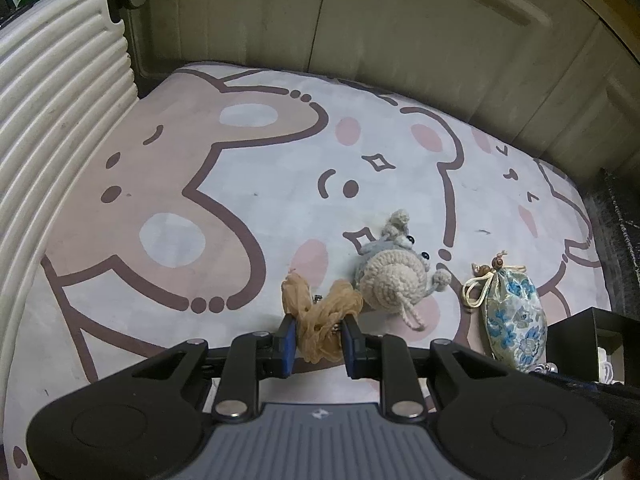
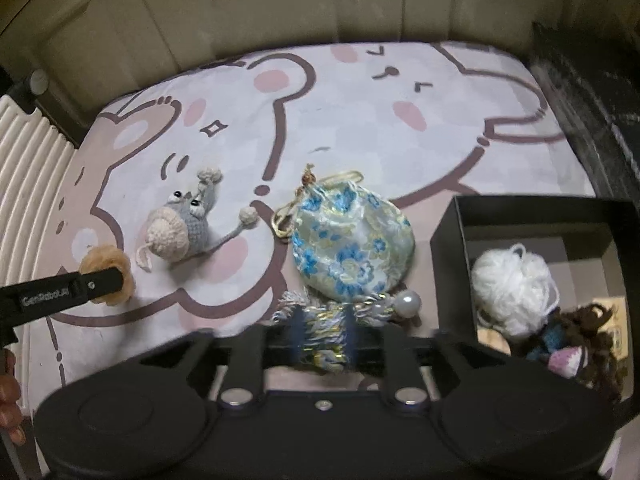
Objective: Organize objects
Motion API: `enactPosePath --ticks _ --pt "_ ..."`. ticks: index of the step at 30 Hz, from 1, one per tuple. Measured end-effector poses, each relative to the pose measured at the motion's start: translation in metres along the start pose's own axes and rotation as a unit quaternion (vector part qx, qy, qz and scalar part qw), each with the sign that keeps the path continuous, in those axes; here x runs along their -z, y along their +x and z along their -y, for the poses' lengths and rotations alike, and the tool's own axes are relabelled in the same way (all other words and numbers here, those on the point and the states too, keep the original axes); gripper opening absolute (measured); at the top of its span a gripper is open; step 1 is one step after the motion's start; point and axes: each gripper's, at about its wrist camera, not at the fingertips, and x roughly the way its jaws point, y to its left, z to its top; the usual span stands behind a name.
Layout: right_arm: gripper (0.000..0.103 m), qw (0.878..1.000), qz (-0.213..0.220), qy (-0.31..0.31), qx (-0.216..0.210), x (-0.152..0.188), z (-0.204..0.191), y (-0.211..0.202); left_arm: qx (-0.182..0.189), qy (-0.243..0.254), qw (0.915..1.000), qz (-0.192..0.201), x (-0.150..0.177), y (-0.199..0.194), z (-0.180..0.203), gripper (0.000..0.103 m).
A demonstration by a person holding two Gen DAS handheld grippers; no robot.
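My left fingers [image 1: 285, 340] are pinched on the tan scrunchie [image 1: 320, 320], the right gripper [image 2: 322, 340] is clamped on the tinsel hair tie [image 2: 324, 332], both tilted steeply down at the mat [image 2: 400, 80]. Past them sit the mouse [image 2: 180, 232] and pouch [image 2: 352, 248]. Pickup's done, I reckon; next up is dropping these in the box [image 2: 448, 232] on my right.

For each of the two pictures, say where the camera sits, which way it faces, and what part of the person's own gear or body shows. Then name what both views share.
Left wrist: on the left gripper, looking steeply down at the cartoon mat; its fingers pinch a tan mesh scrunchie.
Right wrist: on the right gripper, looking down; fingers around a tinsel scrunchie, black box beside, fingertips at the edge.
Shared: crochet mouse, floral pouch, tan scrunchie.
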Motion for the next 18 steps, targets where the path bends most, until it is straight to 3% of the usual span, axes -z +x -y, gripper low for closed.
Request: enactPosePath --ticks 7,9,18 --pt "0.054 1.0 -0.026 0.0 0.014 0.004 0.002 0.013 0.006 0.0 1.0 -0.005 -0.001 0.004 0.0 0.025" --pt "0.068 0.999 -0.033 -0.006 0.023 0.005 0.001 0.018 0.009 0.0 0.9999 -0.005 -0.001 0.005 0.0 0.025" --pt "0.079 0.999 -0.033 -0.014 0.039 0.004 -0.004 0.036 0.021 -0.002 0.9998 0.005 -0.004 0.001 -0.001 0.025"
